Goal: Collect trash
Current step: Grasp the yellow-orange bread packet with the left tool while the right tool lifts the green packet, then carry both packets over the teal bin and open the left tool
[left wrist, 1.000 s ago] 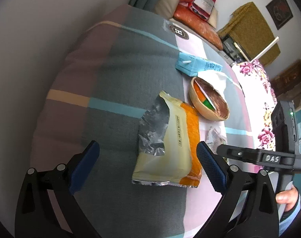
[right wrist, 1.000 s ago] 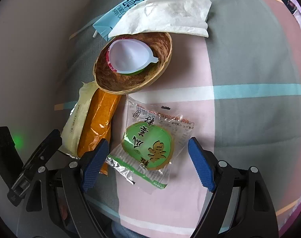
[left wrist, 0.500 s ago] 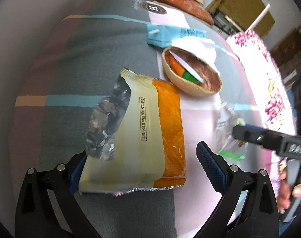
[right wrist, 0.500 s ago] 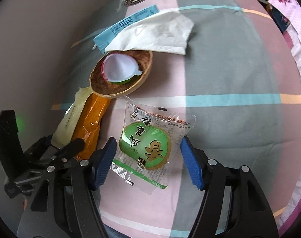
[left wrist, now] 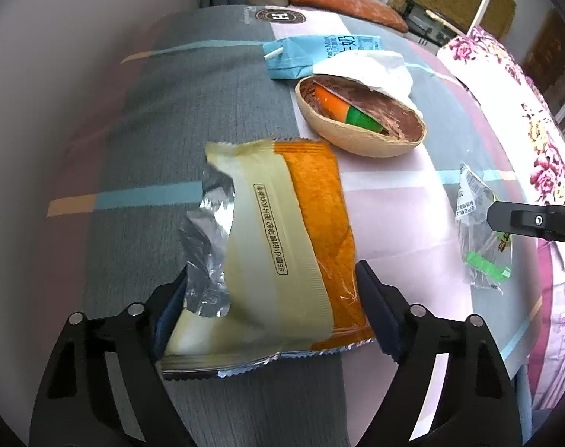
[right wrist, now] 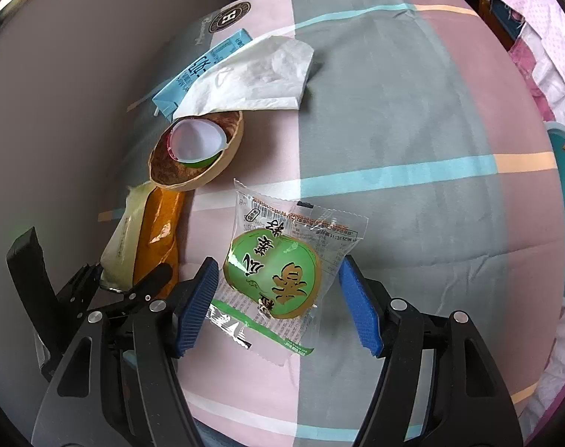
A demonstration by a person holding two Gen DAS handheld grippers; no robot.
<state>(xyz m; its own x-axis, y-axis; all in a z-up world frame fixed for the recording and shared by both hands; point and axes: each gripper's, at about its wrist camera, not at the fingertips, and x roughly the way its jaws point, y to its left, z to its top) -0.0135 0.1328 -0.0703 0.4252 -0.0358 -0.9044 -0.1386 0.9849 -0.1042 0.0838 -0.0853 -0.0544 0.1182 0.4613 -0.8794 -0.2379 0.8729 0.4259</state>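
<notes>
We see soft, even daylight in both views, with only faint shadows beside the coconut shell (right wrist: 197,160) and white napkin (right wrist: 252,78). Glare sits on the foil wrapper (left wrist: 211,231) and the clear packet (right wrist: 282,264). Fisheye bending curves the striped cloth (right wrist: 412,119), and the dark, hazy corners lose sharpness.

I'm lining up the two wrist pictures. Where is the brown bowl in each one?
Left wrist: the brown bowl sits upper right of centre, beyond the yellow and orange wrapper.
Right wrist: the bowl sits upper left of centre, above that wrapper.
Shared landmark: the blue carton lying just behind the bowl.
</notes>
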